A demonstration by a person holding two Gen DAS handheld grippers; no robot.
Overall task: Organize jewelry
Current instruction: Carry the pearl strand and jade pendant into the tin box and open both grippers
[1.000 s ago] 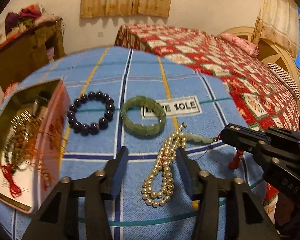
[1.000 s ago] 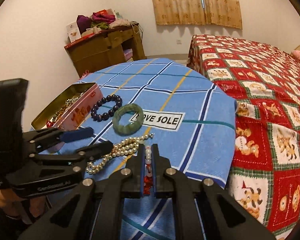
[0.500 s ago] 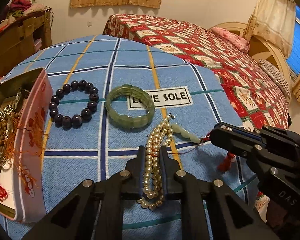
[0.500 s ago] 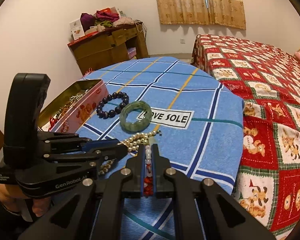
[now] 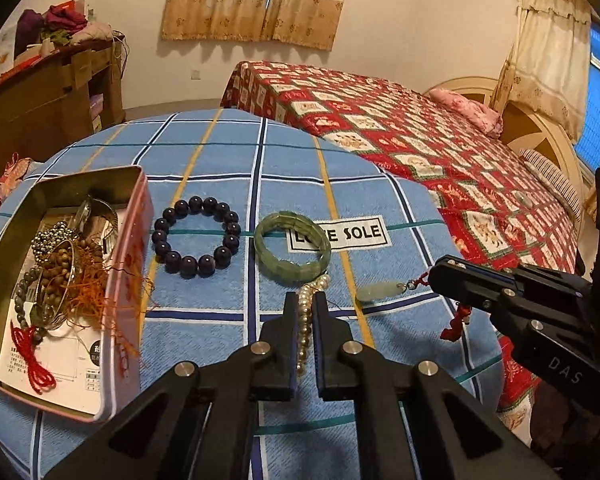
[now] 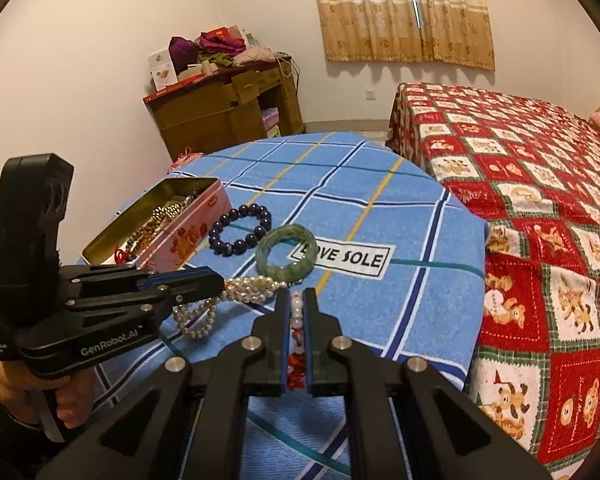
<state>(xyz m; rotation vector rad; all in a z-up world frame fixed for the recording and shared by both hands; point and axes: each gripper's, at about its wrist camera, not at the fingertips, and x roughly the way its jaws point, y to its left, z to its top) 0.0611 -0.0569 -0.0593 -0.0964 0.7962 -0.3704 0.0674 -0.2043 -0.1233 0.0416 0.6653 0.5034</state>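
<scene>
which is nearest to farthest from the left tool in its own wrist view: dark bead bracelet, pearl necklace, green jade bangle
1. pearl necklace, between the closing left tool fingers
2. green jade bangle, just beyond the tips, slightly left
3. dark bead bracelet, farther left, beside the tin

Blue checked tablecloth (image 5: 380, 200) under open tin (image 5: 138, 240), dark bead bracelet (image 5: 198, 236), jade bangle (image 5: 293, 246).

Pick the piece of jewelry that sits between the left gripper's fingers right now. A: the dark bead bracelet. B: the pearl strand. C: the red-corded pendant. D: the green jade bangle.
B: the left wrist view shows the pearl strand running between the fingers of the left gripper, whose jaws are closing on it, while the dark bead bracelet and green bangle lie untouched on the cloth.
</scene>
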